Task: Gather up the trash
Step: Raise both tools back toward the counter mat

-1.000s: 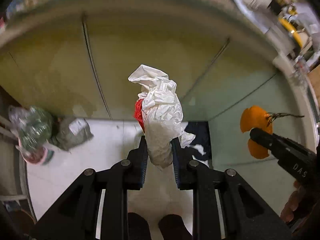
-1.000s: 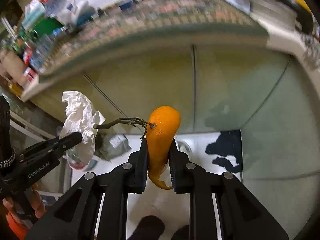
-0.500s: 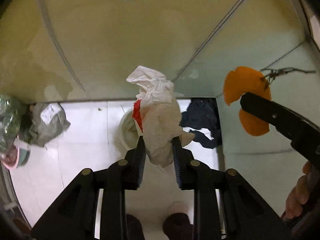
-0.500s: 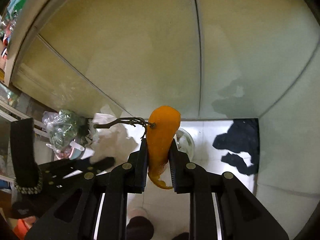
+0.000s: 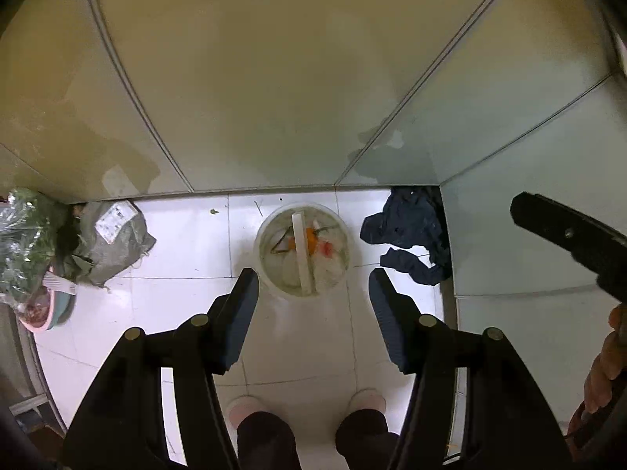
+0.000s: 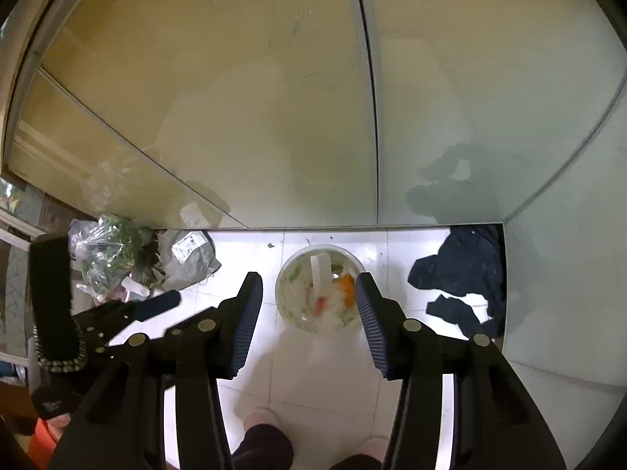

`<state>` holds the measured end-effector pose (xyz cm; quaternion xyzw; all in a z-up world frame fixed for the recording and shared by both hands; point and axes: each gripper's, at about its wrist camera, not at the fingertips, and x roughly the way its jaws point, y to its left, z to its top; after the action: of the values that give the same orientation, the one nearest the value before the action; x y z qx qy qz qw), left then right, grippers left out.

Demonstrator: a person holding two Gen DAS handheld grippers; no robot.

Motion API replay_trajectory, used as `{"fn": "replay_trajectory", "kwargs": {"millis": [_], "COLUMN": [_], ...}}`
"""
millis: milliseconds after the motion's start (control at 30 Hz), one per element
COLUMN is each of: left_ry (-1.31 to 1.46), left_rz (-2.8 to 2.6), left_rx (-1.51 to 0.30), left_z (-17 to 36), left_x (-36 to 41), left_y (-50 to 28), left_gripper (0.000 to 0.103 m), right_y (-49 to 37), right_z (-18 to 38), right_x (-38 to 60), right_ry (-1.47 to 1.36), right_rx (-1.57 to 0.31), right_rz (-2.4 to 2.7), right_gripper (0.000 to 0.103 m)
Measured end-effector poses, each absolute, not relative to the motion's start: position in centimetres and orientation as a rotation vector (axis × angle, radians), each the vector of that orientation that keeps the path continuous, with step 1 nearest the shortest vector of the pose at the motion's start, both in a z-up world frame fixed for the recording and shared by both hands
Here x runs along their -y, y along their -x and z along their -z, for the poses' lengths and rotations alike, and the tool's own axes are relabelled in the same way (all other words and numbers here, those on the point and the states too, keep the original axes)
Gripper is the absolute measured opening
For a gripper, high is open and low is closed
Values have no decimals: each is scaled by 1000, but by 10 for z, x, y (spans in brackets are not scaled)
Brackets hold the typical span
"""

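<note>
Trash goes into the bin on the floor

Left view: the left claw point(image 5: 313, 309) is opening with nothing in it, above the round bin point(image 5: 301, 250), where the paper and orange peel point(image 5: 309, 239) now lie. Right view: the right claw point(image 6: 307, 315) is opening too, empty. Keep both claws over the bin point(image 6: 318, 288) until they are wide apart.

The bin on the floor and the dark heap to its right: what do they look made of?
The bin: probably thin translucent whitish plastic, glossy; the trash shows faintly through its wall. The dark heap: soft navy fabric, matte, crumpled in limp folds; which garment is unclear.
</note>
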<state>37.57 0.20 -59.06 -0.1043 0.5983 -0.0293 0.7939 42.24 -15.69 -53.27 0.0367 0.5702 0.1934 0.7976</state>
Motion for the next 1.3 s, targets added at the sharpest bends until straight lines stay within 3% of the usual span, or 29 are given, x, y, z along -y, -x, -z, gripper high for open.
{"fn": "replay_trajectory", "kwargs": {"millis": [333, 767, 1000, 1233, 1300], "left_ry": [227, 190, 154, 113, 109], "left_rz": [53, 72, 74, 54, 51], "left_rx": [-1157, -848, -688, -569, -545], "left_z": [433, 193, 108, 57, 48], "left_x": [-22, -64, -88, -100, -101], "left_y": [-349, -299, -270, -254, -256], "left_gripper": [58, 58, 58, 58, 64], "right_y": [-403, -351, -320, -299, -298], "right_z": [425, 213, 133, 79, 67], "right_x": [154, 126, 113, 103, 102], "right_ry": [-74, -71, -53, -66, -71], "right_rx": [-1175, -923, -766, -621, -579], "right_rz": [-406, -413, -381, -361, -359], "right_gripper": [46, 46, 46, 49, 52]}}
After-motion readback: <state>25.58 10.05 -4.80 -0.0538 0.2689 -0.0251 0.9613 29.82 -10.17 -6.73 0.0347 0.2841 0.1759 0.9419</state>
